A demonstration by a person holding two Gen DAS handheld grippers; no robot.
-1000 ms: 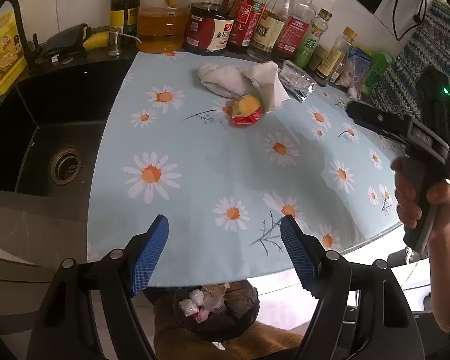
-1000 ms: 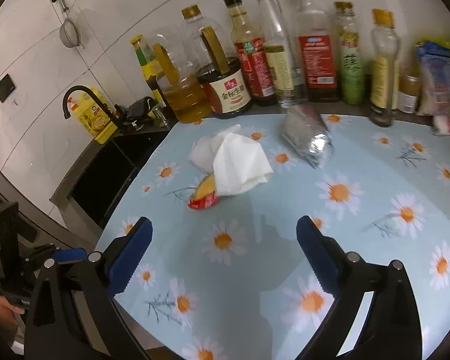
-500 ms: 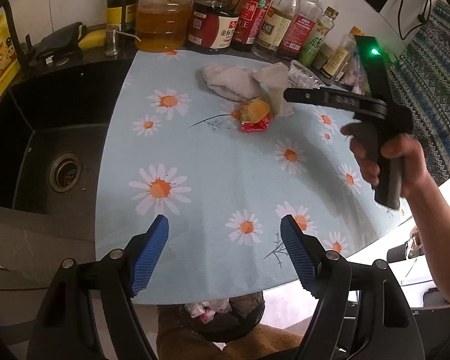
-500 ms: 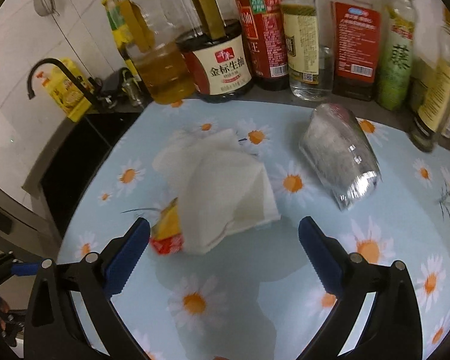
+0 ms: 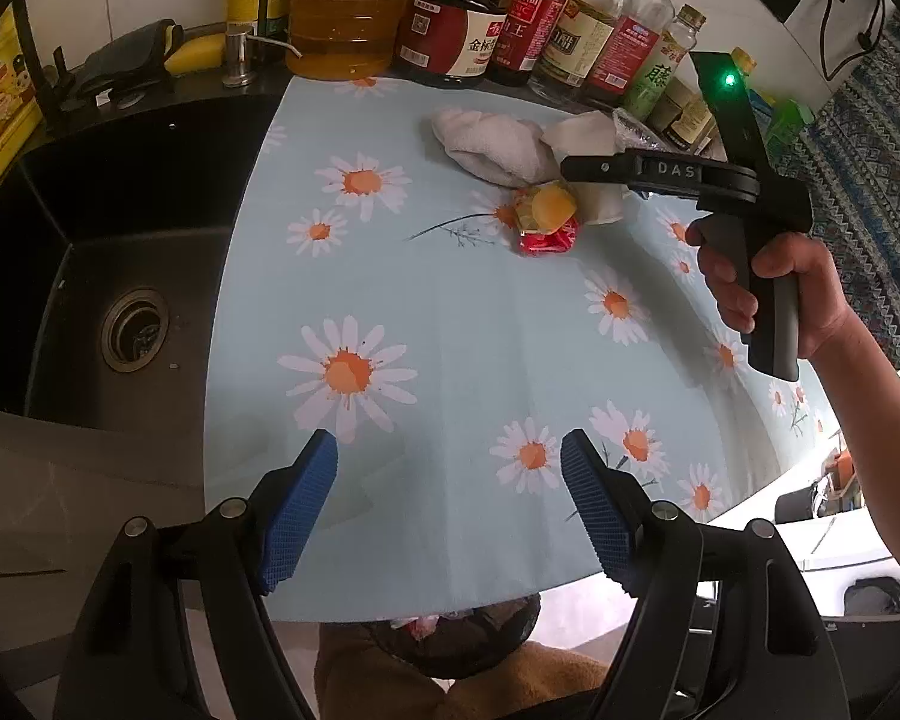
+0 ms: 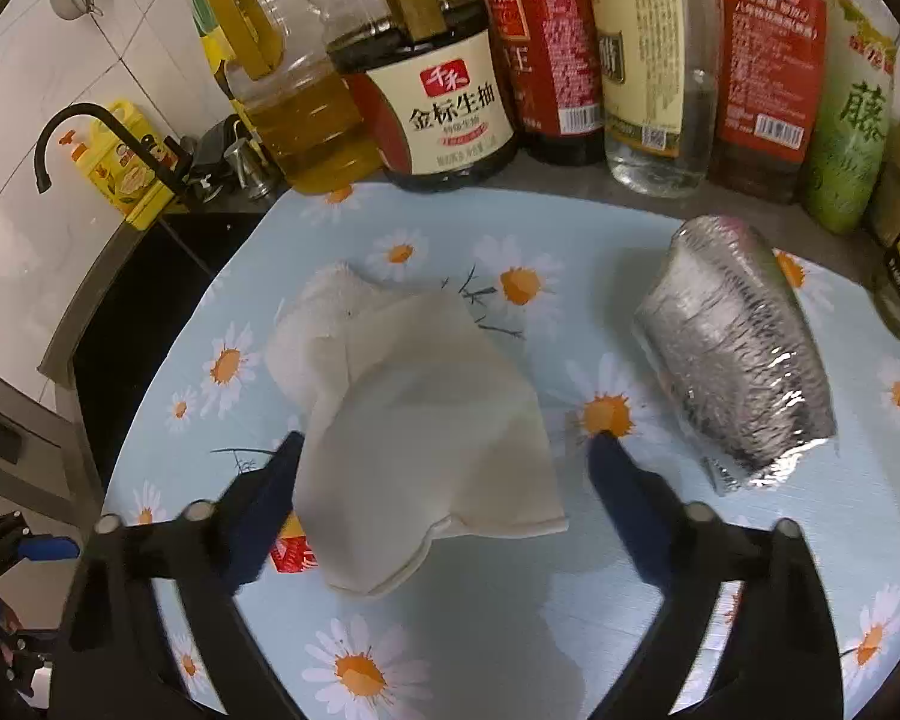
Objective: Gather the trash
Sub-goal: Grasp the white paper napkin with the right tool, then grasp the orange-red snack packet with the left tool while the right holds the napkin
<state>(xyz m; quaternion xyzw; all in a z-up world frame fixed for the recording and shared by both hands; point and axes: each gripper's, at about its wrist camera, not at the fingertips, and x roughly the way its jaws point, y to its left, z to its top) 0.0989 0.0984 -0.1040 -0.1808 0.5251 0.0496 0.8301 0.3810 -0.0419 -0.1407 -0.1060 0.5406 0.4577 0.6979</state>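
both tongs stand apart. the right gripper (image 6: 444, 450) straddles the white tissue (image 6: 426, 438), with the silver wrapper (image 6: 732, 360) just right of it. the left gripper (image 5: 450, 480) hovers well short of the red-yellow wrapper (image 5: 546, 222).

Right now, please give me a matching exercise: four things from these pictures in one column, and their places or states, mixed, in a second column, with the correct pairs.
Things:
1. white paper napkin
2. crumpled silver foil bag
3. red and yellow snack wrapper
4. left gripper

Places or states:
A. open, at the near table edge
B. partly hidden under the napkin
C. between the right gripper's open fingers
D. lying near the bottles

Pairs: 1-C, 2-D, 3-B, 4-A
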